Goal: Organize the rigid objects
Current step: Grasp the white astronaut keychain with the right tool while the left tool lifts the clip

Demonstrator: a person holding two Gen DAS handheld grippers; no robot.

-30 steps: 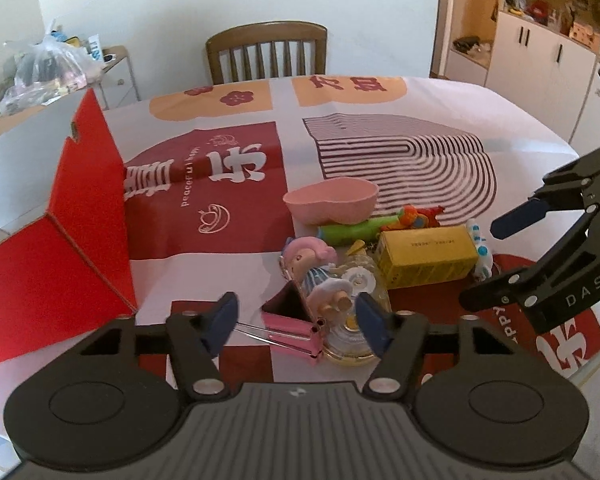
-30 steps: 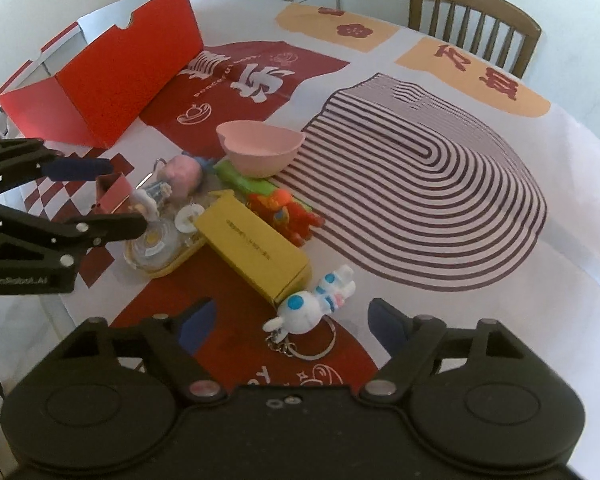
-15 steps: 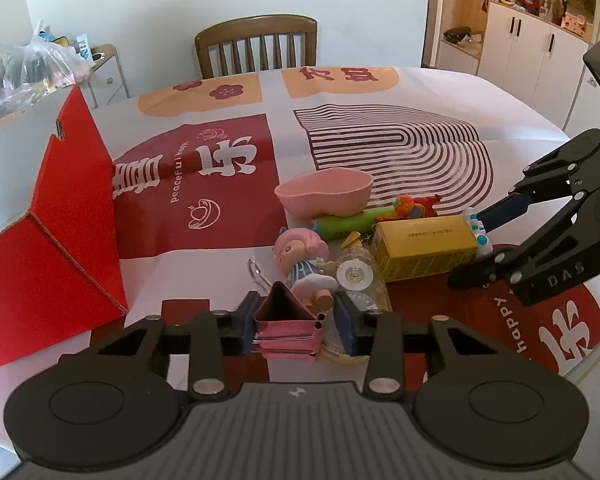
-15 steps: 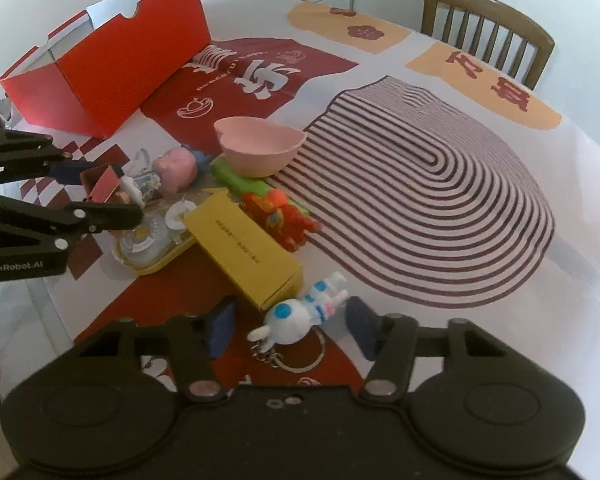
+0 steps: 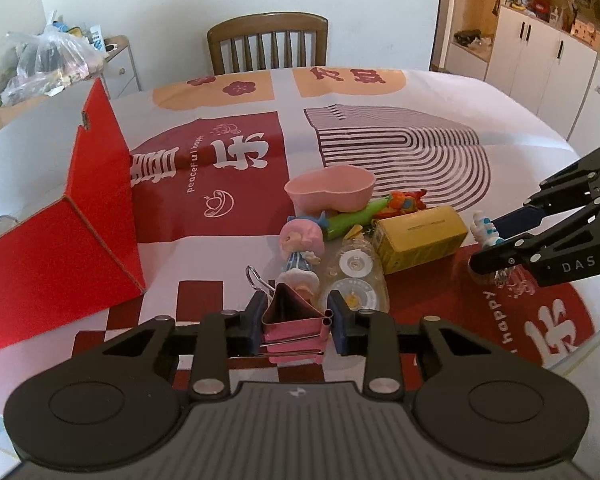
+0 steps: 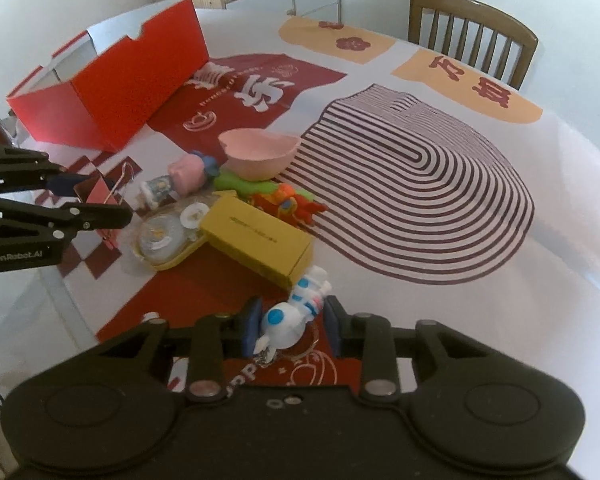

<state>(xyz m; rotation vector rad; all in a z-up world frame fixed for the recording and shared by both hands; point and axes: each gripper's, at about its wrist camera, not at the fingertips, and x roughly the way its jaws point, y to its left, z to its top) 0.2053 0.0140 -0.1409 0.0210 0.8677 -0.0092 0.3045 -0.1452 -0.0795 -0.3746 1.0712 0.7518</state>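
Note:
My left gripper (image 5: 298, 326) is shut on a pink binder clip (image 5: 294, 332); the clip also shows in the right wrist view (image 6: 100, 196). My right gripper (image 6: 292, 326) is shut on a white and blue astronaut keychain (image 6: 290, 314), whose ring hangs below. A pile lies between them: a pink-haired doll (image 5: 302, 242), a clear tape dispenser (image 5: 354, 280), a yellow box (image 5: 420, 236), a pink bowl (image 5: 330, 190), a green toy (image 5: 356, 216) and an orange-red toy (image 6: 288, 202).
An open red cardboard box (image 5: 60, 216) stands at the left of the table, also in the right wrist view (image 6: 112, 80). A wooden chair (image 5: 268, 42) is at the far side. White cabinets (image 5: 548, 60) stand at the back right. The table's near edge (image 6: 72, 308) is close.
Both grippers went from open to shut: the left closed on the binder clip, the right moved in and closed on the astronaut keychain.

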